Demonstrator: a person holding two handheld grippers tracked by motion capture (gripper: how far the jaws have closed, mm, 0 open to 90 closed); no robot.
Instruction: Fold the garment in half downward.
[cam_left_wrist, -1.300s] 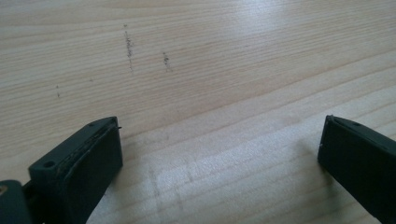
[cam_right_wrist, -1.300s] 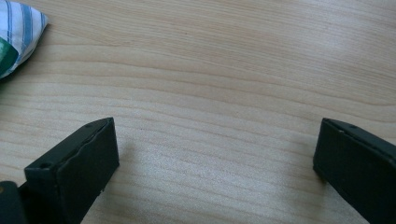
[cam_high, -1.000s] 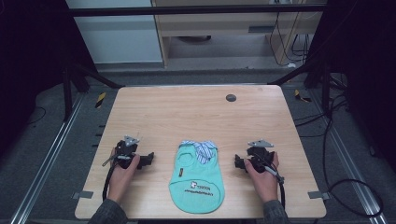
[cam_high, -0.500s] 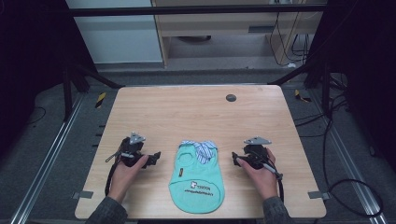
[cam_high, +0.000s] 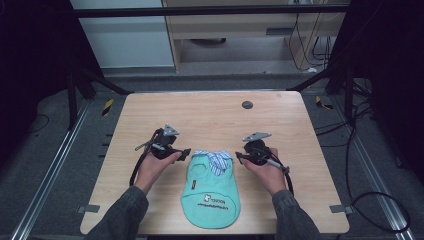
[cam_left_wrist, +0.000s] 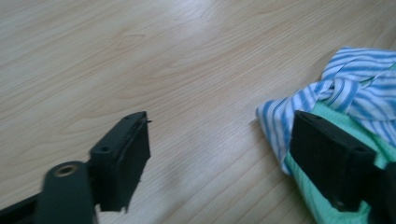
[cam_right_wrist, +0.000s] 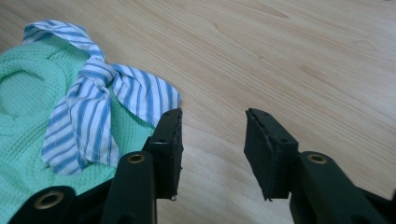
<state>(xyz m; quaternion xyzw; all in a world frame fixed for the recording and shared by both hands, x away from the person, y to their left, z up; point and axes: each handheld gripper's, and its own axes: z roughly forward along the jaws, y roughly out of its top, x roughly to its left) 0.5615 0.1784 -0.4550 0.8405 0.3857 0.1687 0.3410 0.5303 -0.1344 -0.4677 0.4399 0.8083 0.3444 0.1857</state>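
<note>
While I am watching from the high view, I am counting two tools, one garment and one small dark disc (cam_high: 247, 104) on the wooden counter (cam_high: 210, 115). The left tool (cam_high: 186, 153) and the right tool (cam_high: 239, 157) are sitting on either side of the mint-green pet shirt (cam_high: 212, 192), which is lying flat near the counter's front edge, its blue-striped collar (cam_high: 216, 159) pointing away from me. The left tool's own view (cam_left_wrist: 219, 149) is showing me its jaws gaping wide and gripping nothing, one jaw overlapping the collar (cam_left_wrist: 327, 88). The right tool's view (cam_right_wrist: 212, 149) is showing moderately parted, empty jaws just beside the collar's knot (cam_right_wrist: 95, 74) and the shirt's waffle weave (cam_right_wrist: 28, 116).
</note>
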